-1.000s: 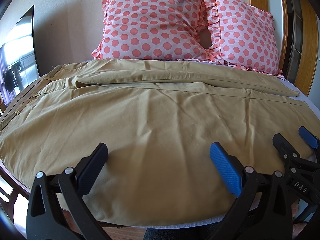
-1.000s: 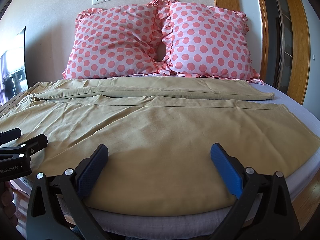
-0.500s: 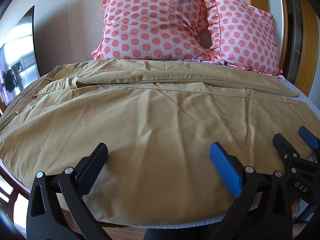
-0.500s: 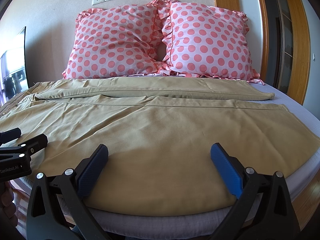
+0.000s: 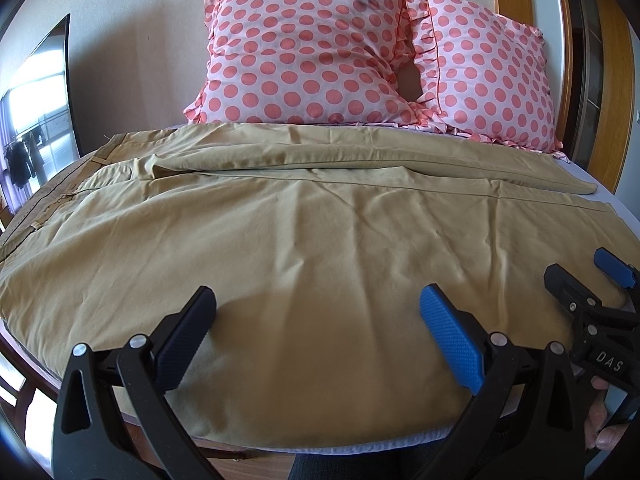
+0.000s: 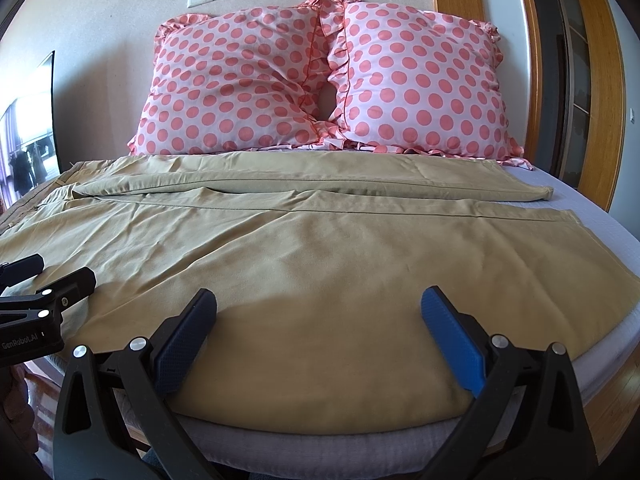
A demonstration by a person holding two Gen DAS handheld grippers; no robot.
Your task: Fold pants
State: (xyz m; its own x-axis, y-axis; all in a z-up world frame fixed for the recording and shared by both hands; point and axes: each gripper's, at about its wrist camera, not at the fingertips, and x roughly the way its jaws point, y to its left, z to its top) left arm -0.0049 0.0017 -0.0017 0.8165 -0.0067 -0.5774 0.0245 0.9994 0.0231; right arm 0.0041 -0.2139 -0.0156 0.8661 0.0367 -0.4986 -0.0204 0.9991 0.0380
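Note:
Tan pants (image 5: 312,240) lie spread flat across the bed, waistband at the left, both legs running right; they also show in the right wrist view (image 6: 320,248). The far leg (image 6: 312,182) lies along the pillows, the near leg reaches the bed's front edge. My left gripper (image 5: 318,316) is open and empty, just above the near leg's front edge. My right gripper (image 6: 318,320) is open and empty over the same edge, further right. Each gripper shows in the other's view: the right one (image 5: 588,280) and the left one (image 6: 44,276).
Two pink polka-dot pillows (image 6: 320,80) lean on the wall at the head of the bed. The lilac bed sheet (image 6: 580,200) shows at the right. A dark screen (image 5: 40,100) stands at the left, a wooden door frame (image 6: 600,80) at the right.

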